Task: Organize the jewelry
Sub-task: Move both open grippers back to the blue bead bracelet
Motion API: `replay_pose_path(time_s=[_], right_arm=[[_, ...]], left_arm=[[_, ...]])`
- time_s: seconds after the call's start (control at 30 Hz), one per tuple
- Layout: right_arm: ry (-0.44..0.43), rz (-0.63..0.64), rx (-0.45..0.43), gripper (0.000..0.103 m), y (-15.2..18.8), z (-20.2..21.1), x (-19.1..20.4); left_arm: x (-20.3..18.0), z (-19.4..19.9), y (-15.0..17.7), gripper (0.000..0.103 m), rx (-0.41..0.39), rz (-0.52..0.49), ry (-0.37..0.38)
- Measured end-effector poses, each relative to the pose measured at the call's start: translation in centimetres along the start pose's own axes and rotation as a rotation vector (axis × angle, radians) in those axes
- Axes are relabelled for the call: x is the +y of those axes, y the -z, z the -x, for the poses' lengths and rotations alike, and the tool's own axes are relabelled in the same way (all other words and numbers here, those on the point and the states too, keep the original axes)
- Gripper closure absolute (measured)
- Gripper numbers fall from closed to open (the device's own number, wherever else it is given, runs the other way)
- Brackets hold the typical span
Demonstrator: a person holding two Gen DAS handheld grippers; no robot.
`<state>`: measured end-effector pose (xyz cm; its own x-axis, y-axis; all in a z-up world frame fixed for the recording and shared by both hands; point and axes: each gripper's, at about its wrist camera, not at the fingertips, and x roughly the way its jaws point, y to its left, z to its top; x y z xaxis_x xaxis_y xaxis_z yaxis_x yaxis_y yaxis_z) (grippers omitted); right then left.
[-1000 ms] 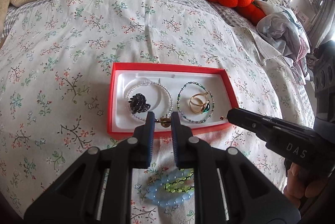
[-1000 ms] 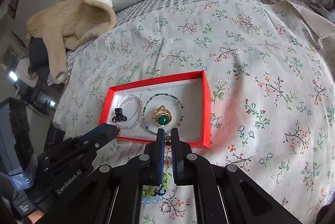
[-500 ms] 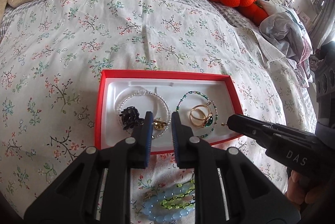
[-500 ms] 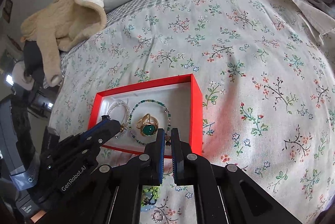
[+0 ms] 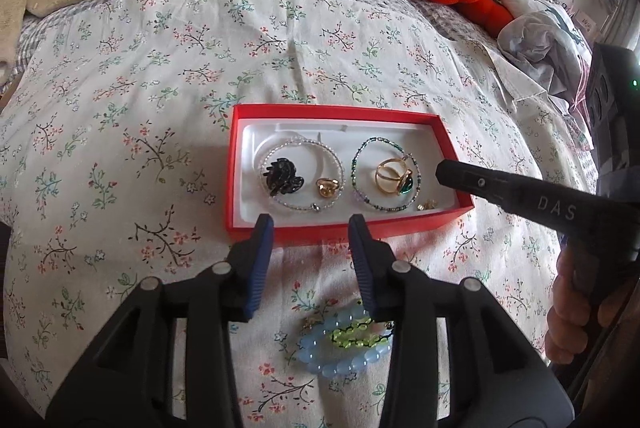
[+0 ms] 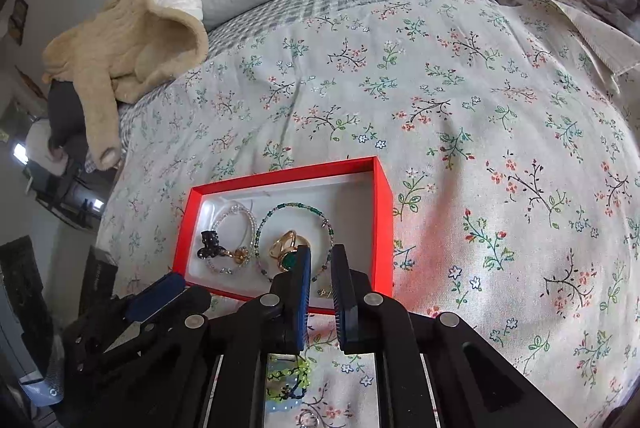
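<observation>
The left gripper (image 5: 311, 224) hangs just above the near wall of the red box (image 5: 444, 138), and its jaws are opening with nothing between them; a small gold earring (image 5: 327, 187) lies free on the white lining, inside the clear bead bracelet (image 5: 301, 172) and beside the black hair claw (image 5: 282, 177). The right gripper (image 6: 321, 270) is over the near right corner of the box, its jaws starting to part a little, and nothing is visibly between them; a small gold piece (image 5: 428, 205) lies in that corner. To do this step well, I think both grippers should rise straight up so the fingers do not drag the beaded loops. On the quilt near the box, the blue bead bracelet (image 5: 344, 360) and the green bead bracelet (image 5: 352, 336) are not yet put in.
</observation>
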<state>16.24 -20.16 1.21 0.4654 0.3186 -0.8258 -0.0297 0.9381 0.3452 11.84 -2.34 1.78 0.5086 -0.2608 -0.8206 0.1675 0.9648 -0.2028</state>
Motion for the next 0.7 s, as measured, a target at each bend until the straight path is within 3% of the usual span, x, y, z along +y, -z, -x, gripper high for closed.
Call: replay_pose_path(time_s=[0.3, 0.7], right_arm=[[0.024, 0.075, -0.009, 0.091, 1.6, 2.3, 0.8], [0.049, 0.19, 0.077, 0.091, 6.9, 2.7, 0.9]], left_arm=[[2.1, 1.2, 2.0, 0.047, 0.032, -0.001, -0.045], [3.2, 2.7, 5.2, 0.027, 0.055, -0.052, -0.086]])
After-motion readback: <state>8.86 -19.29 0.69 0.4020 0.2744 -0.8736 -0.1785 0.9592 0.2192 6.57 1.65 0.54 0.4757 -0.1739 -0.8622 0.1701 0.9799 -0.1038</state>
